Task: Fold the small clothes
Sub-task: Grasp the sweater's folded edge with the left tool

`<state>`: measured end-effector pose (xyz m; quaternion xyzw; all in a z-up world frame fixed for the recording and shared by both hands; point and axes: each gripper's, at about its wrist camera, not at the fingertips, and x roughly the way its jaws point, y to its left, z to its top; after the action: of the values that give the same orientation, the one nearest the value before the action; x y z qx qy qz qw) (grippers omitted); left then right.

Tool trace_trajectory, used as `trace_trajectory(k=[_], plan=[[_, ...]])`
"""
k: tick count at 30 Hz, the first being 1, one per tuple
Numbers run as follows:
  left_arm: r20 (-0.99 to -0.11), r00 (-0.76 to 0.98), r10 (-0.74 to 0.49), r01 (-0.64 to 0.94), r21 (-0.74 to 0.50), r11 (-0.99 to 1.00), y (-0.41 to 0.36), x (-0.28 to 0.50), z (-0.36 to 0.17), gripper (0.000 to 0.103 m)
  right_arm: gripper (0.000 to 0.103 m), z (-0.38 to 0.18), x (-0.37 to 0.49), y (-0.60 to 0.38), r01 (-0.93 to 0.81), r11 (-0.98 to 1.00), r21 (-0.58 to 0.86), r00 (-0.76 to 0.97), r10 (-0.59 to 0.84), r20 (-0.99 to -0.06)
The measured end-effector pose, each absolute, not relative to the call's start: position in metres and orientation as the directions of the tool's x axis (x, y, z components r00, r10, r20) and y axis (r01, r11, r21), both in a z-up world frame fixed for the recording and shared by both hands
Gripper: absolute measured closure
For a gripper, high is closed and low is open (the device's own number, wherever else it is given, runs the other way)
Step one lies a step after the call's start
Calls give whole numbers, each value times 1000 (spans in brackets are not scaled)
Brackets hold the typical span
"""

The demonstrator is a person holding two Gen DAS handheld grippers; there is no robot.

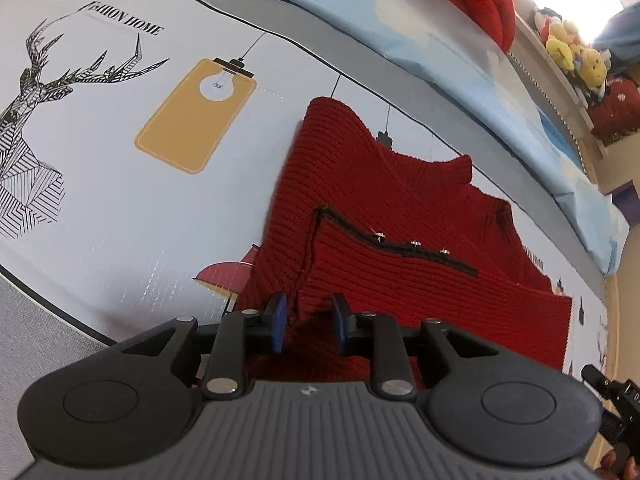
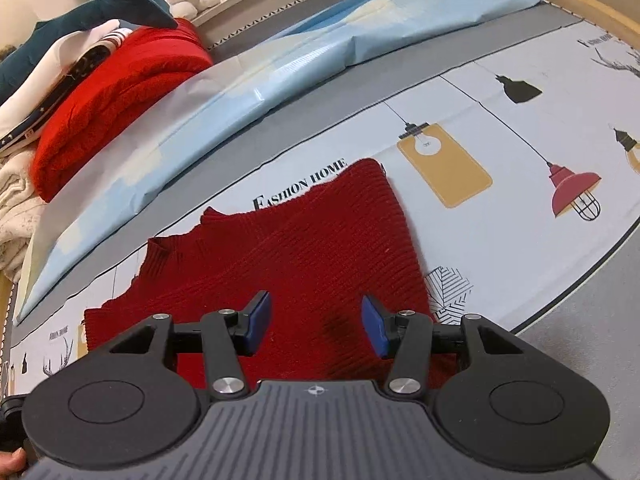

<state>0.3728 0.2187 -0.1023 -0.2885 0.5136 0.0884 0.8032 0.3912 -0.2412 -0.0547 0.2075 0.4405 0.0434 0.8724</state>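
I had my left hand-held gripper [image 1: 308,324] pointed steeply down at the dark red knitted sweater [image 1: 360,216], which lay flat just ahead of it on the printed bed sheet [image 1: 120,200]. Its blue pads [image 1: 280,322] stood narrowly apart with the sweater's near hem between them; the hem sank into shadow there, and I could not tell whether the pads pinched the knit or only straddled it. A black trim line with three small studs [image 1: 414,245] ran across the sweater beyond the fingertips. The near part of the garment was hidden beneath the gripper's own body.

My right hand-held gripper [image 2: 316,326] hung released over the same sweater [image 2: 280,248], its pads [image 2: 376,328] well apart and nothing between them but the knit lying below. A dark smudge on the fabric under the gap looked like shadow, though I could not be sure. The sweater's ribbed collar [image 2: 160,256] showed ahead and to the left of this gripper, and its bottom edge was cut off behind the gripper body.

Farther ahead lay a light blue pillow [image 2: 280,60], and to its left a folded bright red knit [image 2: 120,92] in a pile of clothes running out of frame. A dark blue plush shark [image 2: 100,8] rested above that pile, only partly seen. In the left view, yellow plush toys [image 1: 576,52] sat on a shelf far to the right, blurred by glare.
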Motion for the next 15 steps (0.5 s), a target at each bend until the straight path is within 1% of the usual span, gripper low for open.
trace_trajectory(k=[4,5,6,7,8,10,13,15], plan=[[-877,454,-157,-427,-369,825,218,372,-101,78,51,-57,393,-241,116,911,395,603,252,-757],[-877,453,-157,-422,-366,829,218,372,-100,81,51,-57,393,-240,116,912,394,603,251,-757],[-877,455,-152,-415,-360,835,217,372,-99,85,51,-57,393,-240,116,912,393,602,250,-758],[-877,460,-136,-406,-344,847,216,371,-95,100,51,-58,394,-239,114,913,391,601,249,-759],[-873,471,-123,-397,-334,855,216,370,-91,103,51,-59,394,-239,115,914,389,600,248,-760],[-853,510,-113,-381,-342,859,216,367,-77,103,51,-61,395,-239,122,914,386,596,244,-765],[-816,576,-46,-383,-319,867,214,356,-48,103,51,-67,396,-240,138,917,374,586,229,-778],[-815,577,47,-399,-232,887,209,352,-38,103,51,-72,397,-241,149,916,371,574,226,-787]])
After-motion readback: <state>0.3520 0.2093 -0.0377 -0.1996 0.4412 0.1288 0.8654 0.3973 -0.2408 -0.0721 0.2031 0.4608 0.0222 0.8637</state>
